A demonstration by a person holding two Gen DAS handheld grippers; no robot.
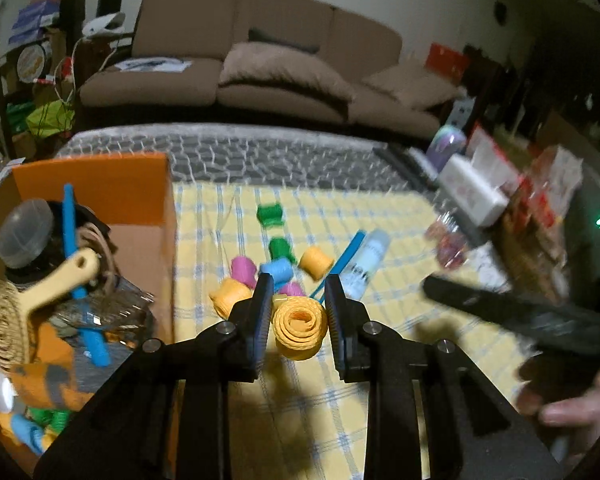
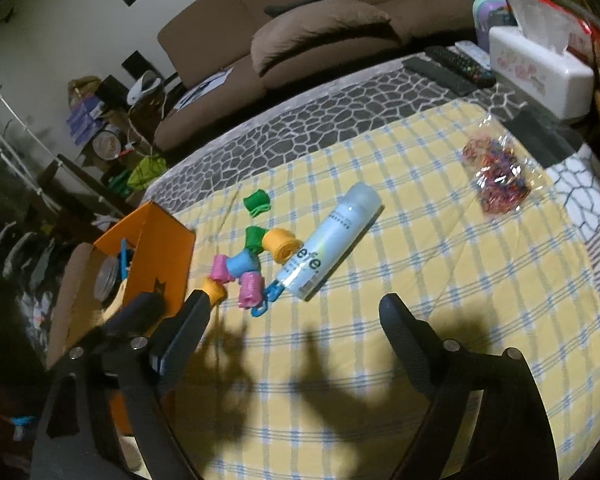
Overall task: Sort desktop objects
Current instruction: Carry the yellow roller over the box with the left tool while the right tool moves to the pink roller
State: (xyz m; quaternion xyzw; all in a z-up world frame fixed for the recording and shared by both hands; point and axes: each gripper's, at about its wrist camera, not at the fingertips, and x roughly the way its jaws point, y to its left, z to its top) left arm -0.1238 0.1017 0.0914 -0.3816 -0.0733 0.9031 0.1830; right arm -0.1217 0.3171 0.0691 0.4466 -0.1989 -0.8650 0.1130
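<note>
My left gripper [image 1: 298, 308] is shut on a rolled orange hair roller [image 1: 298, 330], held above the yellow checked cloth [image 1: 308, 400]. Beyond it, several loose rollers lie in a cluster: green [image 1: 279, 246], orange [image 1: 316, 262], blue [image 1: 276, 270] and pink [image 1: 244, 270]. An orange box [image 1: 100, 188] at the left holds a brush, a blue comb and more rollers. My right gripper [image 2: 296, 320] stands open over bare cloth, nothing between its fingers. Ahead of it lie a white bottle [image 2: 332, 240] and the roller cluster [image 2: 242, 262], with the orange box [image 2: 160, 248] to the left.
A clear bag of coloured bands [image 2: 496, 176] lies on the cloth at the right. A white tissue box [image 2: 540, 68] and remotes [image 2: 452, 66] sit at the far right edge. A blue clip [image 2: 266, 300] lies by the bottle's end. A brown sofa [image 1: 260, 72] stands behind the table.
</note>
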